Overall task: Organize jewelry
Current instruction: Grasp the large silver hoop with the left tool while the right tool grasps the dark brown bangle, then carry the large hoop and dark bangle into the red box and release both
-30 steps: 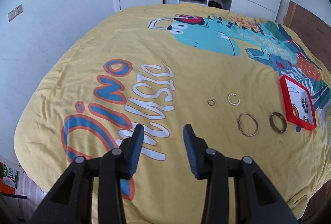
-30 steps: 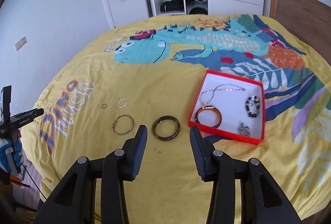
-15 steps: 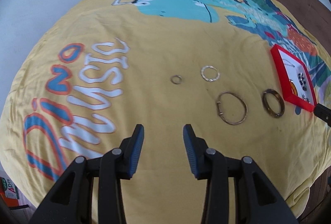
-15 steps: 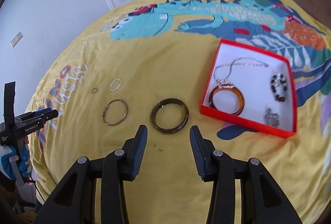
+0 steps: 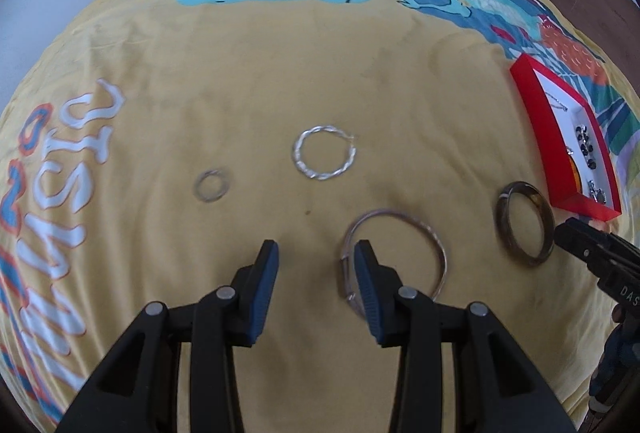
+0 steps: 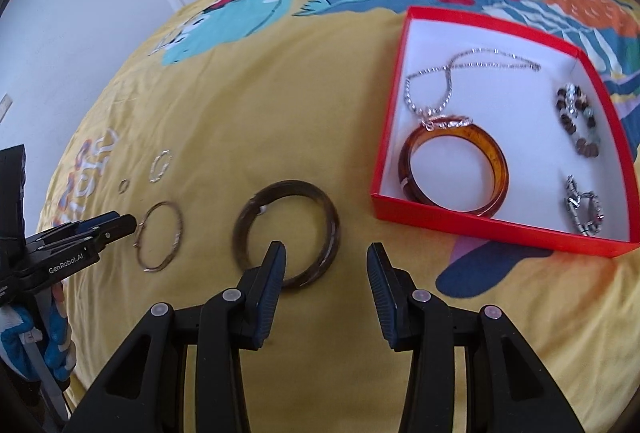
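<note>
Both your grippers hang over the yellow bedspread (image 5: pixel 360 73), and neither one has anything in it. Your left gripper (image 5: pixel 316 253) has its jaws spread, nothing between them but fabric; its right finger sits in front of the near-left edge of the thin metal bangle (image 5: pixel 432 233), though whether it touches I cannot tell. From that camera the twisted silver hoop (image 5: pixel 324 157) lies at twelve o'clock of the fingertips, the small ring (image 5: pixel 211 185) at about ten o'clock, and the dark bangle (image 5: pixel 524 225) out at three o'clock, just beside the red box (image 5: pixel 532 105).

Your right gripper (image 6: pixel 326 257) is spread too, empty. Its left fingertip overlaps the inside of the dark bangle's loop (contact is not clear), with that bangle (image 6: pixel 286 233) lying at eleven o'clock of the jaws. The red box (image 6: pixel 472 221) sits at two o'clock, holding an amber bangle (image 6: pixel 454 169), a silver chain (image 6: pixel 452 73), a beaded bracelet (image 6: pixel 578 121) and a small silver piece (image 6: pixel 584 213). In this view the thin bangle (image 6: pixel 160 237) lies at nine o'clock, with your left gripper's tips (image 6: pixel 120 225) right at its edge.
</note>
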Tool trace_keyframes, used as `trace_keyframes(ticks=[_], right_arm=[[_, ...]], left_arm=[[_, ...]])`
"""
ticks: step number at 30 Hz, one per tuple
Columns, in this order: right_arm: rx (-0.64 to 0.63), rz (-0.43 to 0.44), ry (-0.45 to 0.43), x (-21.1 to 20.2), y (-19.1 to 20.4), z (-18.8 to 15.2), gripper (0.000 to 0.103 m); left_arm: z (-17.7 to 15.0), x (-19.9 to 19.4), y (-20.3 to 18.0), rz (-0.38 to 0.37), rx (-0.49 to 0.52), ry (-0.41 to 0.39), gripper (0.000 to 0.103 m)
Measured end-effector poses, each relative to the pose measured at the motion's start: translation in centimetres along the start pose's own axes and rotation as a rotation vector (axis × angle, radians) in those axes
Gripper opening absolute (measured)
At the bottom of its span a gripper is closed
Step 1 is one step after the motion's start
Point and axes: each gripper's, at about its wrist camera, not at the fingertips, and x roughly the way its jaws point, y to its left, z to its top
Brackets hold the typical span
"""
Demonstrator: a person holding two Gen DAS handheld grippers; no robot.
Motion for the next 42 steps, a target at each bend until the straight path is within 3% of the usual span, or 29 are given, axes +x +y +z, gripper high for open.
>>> trace_keyframes(ticks=[4, 10, 17, 21, 42], right_arm=[[0.014, 0.001, 0.012, 1.4, -0.5, 0.2, 0.042], [0.029, -0.007, 0.008, 3.1, -0.3, 0.3, 0.04], [0.007, -0.059, 0.004, 4.2, 0.9, 0.2, 0.018], [-0.01, -0.066, 0.01, 3.7, 1.4, 0.0, 0.01], [-0.122, -0.11, -0.171, -9.3, 6.5, -2.9, 0.009]], left_arm=[[0.4, 2.1, -1.0, 0.019, 0.042, 0.031, 0.038], [0.3, 2.6, -1.3, 0.039, 0.063, 0.007, 0.036], [-0.2, 2.4, -1.6, 0.064, 0.077, -0.017, 0.006], [-0.6, 1.3, -1.3, 0.066, 0.053, -0.017, 0.005], [-4.7, -11.0, -0.5, 0.082, 0.027, -0.174, 0.003]])
